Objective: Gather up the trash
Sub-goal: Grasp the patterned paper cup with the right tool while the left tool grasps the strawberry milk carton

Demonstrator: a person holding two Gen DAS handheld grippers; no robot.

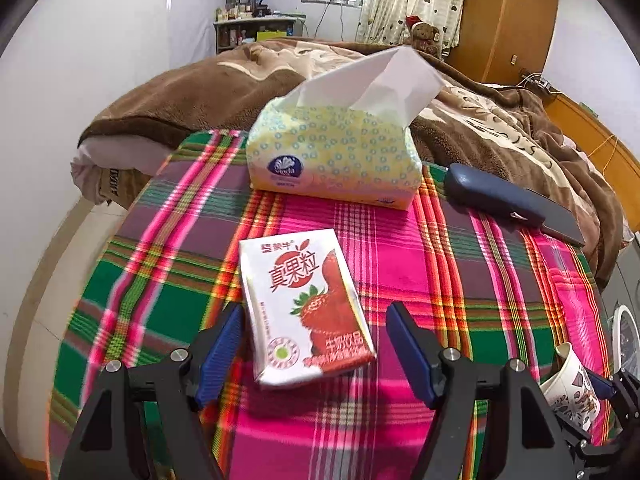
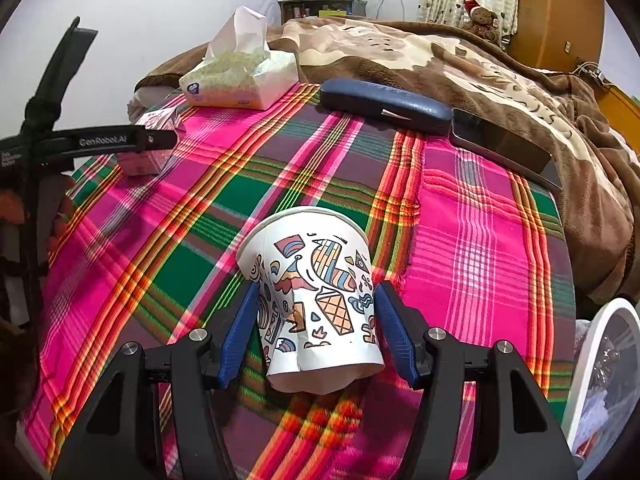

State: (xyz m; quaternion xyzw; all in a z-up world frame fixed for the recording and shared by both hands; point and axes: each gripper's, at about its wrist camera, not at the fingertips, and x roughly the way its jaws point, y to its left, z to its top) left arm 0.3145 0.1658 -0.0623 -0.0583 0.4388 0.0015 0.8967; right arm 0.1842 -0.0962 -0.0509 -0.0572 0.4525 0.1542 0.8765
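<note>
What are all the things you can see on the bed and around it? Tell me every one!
milk carton: one, white and red with a strawberry, flat on the plaid cloth between the left fingers, untouched
paper cup: one, white with colourful drawings, squeezed and dented between the right pads
tissue pack: one, pale yellow-green, far edge of cloth, a tissue sticking up
glasses case: one, dark blue, right of the tissues
phone: one, black, beside the case
plaid cloth: one, pink, green, orange
blanket: one, brown and cream, behind
teddy bear: one, brown, red hat, far back
white bin: one, lower right edge
left gripper: black, blue pads, open
right gripper: black, blue pads, gripping the cup
</note>
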